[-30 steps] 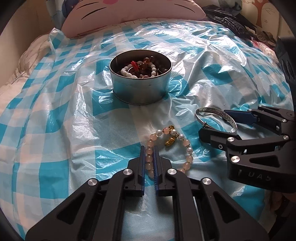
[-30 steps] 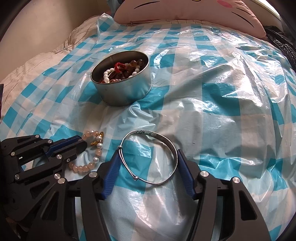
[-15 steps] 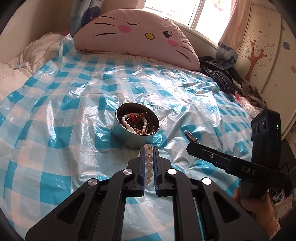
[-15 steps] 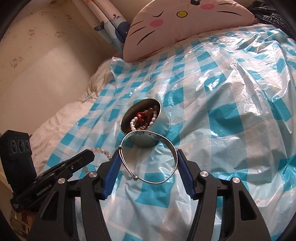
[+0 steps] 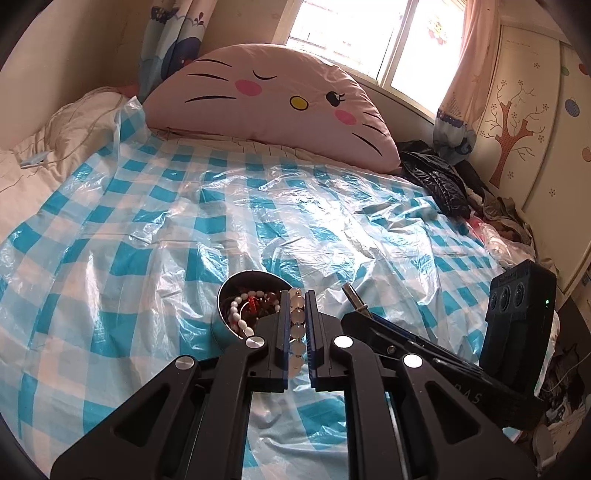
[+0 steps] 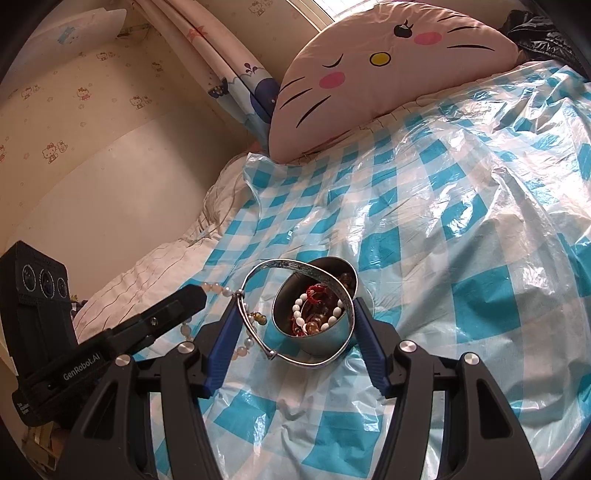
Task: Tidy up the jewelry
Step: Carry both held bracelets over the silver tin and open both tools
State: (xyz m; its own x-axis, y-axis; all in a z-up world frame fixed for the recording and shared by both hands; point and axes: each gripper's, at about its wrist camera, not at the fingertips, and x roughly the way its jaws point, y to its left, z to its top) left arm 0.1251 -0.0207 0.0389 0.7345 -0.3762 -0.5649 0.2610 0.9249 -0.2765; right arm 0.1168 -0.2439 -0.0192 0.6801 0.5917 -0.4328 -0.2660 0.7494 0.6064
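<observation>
both bracelets now lifted off the bed and carried over the tin

since a second ago, the beaded bracelet [image 5: 296, 325] and the silver bangle [image 6: 295, 314] are no longer lying on the blue checked plastic sheet [image 5: 155, 236]; both are now being held in the air, and the round metal tin [image 6: 325, 338] is sitting lower and closer in both views.

the left hand-held gripper [image 5: 296, 332] is pinching the beaded bracelet between its nearly closed fingers, the pale pink and white beads running in a line up the narrow gap. in the right wrist view the rest of that bracelet is hanging in a loop beneath the left hand-held gripper [image 6: 184, 299], just beside the bangle.

the right hand-held gripper [image 6: 291, 332] is spanning the silver bangle at a wide setting, its blue pads pressing on opposite sides of the ring. the bangle is tilting, and the tin is showing through it, filled with white, red and brown beads.

the tin is resting on the sheet covering the bed. a pink cat-face cushion [image 5: 280, 107] is leaning at the head of the bed, below the window [image 5: 369, 33].
</observation>
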